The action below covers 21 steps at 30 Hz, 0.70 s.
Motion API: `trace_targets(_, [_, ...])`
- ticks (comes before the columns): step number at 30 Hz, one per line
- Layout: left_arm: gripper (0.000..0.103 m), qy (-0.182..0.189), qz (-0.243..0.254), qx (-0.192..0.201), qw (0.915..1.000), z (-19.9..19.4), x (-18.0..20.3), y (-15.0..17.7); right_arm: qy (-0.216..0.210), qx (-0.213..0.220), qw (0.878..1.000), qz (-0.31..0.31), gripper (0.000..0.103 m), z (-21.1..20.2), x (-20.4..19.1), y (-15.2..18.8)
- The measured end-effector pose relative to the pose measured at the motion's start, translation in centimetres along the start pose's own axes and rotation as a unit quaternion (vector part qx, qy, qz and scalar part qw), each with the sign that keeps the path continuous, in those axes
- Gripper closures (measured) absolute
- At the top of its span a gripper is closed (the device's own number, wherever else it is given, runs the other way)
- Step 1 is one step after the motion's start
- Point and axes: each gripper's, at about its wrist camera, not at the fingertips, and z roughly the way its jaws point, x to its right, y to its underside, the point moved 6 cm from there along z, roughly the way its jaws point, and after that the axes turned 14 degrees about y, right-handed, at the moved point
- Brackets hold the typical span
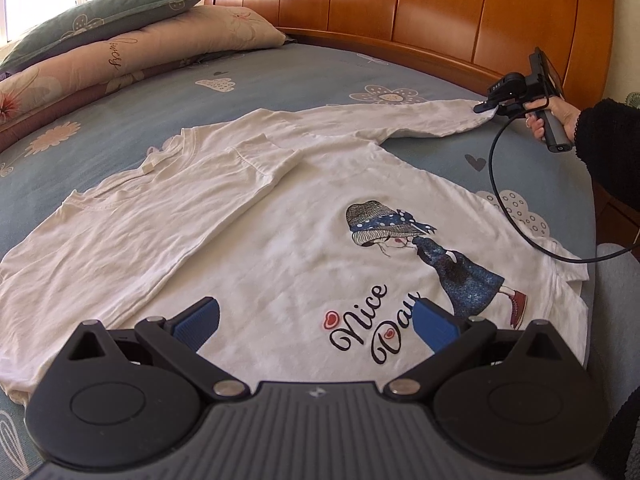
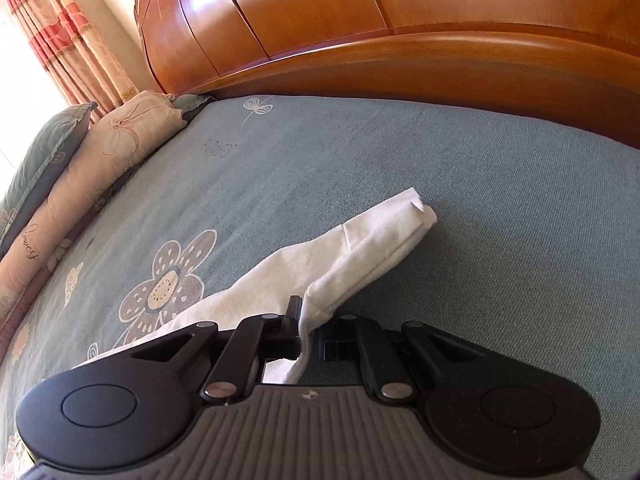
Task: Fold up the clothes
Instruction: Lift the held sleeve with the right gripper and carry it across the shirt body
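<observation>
Cotton shirt is limp; your right claw pinches its sleeve cuff, left claw gapes over the hem.

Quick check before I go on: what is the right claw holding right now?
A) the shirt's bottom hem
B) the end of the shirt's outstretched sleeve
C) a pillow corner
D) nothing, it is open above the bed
B: the right claw is shut on the end of the outstretched sleeve of the white shirt, near the wooden headboard.
</observation>
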Motion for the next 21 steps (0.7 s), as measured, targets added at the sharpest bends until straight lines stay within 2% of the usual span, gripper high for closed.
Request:
trace_targets(7, [0.001,-0.006,0.024,0.015,0.9996,-0.5,1.1,0.8,0.007,0.018,0.999,-0.030,0.096,-2.4,-1.8,-1.0])
trace_targets(15, [0.001,0.011,0.016,0.032,0.9993,-0.3,1.1,1.1,-0.007,0.042,0.994,-0.098,0.096,-6.5,-8.0,-1.6])
trace_targets(21, [0.001,0.029,0.031,0.021,0.9989,-0.5,1.8,2.3,-0.039,0.061,0.982,-0.172,0.096,-10.3,-15.9,-0.7])
